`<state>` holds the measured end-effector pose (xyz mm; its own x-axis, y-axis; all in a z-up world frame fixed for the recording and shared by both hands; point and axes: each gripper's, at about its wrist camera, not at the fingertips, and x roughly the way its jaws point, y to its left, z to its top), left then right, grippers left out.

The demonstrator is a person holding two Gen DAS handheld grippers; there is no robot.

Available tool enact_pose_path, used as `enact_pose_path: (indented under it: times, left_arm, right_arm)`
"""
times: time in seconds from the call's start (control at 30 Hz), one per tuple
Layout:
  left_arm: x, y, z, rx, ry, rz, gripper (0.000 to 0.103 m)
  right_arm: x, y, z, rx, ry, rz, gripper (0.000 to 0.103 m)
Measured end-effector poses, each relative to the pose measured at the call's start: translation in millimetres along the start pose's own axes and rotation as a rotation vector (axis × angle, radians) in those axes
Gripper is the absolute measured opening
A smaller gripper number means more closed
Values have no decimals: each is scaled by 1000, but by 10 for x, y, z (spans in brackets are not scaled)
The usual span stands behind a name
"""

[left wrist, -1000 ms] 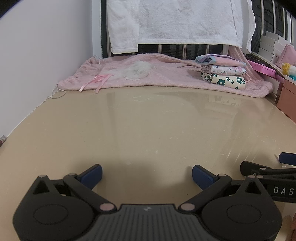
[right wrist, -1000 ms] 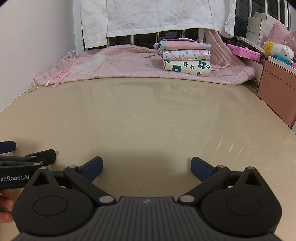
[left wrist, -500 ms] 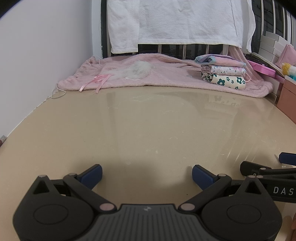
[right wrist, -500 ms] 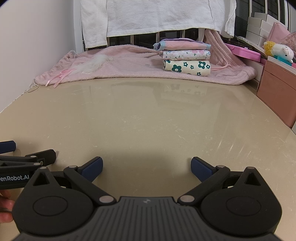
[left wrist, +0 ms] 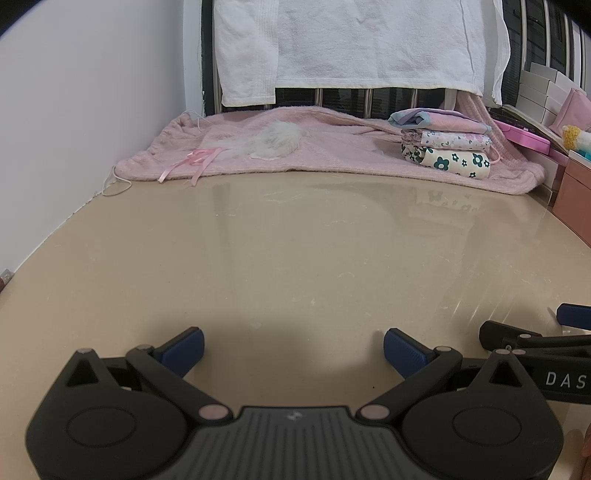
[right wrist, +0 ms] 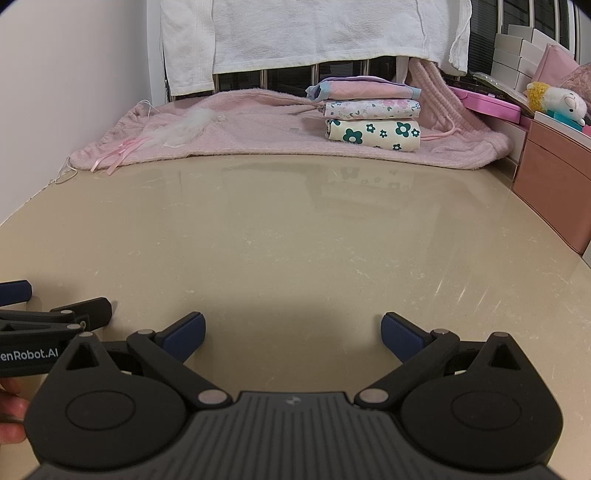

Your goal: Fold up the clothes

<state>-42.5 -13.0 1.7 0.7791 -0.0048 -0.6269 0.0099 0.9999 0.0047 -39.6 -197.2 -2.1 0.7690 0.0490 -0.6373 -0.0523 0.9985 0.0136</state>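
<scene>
Folded clothes (right wrist: 371, 112) lie well beyond both spread hand-held grippers (right wrist: 291, 332).

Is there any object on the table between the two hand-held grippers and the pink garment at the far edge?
Nothing visible stands in the way. The glossy beige table is bare from the open left hand-held gripper and right hand-held gripper to the spread pink fuzzy garment. The stack of three folded clothes lies on its right part.

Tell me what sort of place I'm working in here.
Probably a room in a home, not a workshop: a glossy beige table set against a window with railings, a white towel hung over them, a stack of folded clothes on a pink blanket, and a plush toy on boxes beside it.
</scene>
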Motion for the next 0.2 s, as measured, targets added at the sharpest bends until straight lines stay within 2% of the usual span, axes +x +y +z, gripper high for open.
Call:
enact_pose_path:
  times: [0.2]
  left_arm:
    - [-8,-8,-6,-1,-1,0,103]
  right_arm:
    - [0,-3,-3,0,0,0,102]
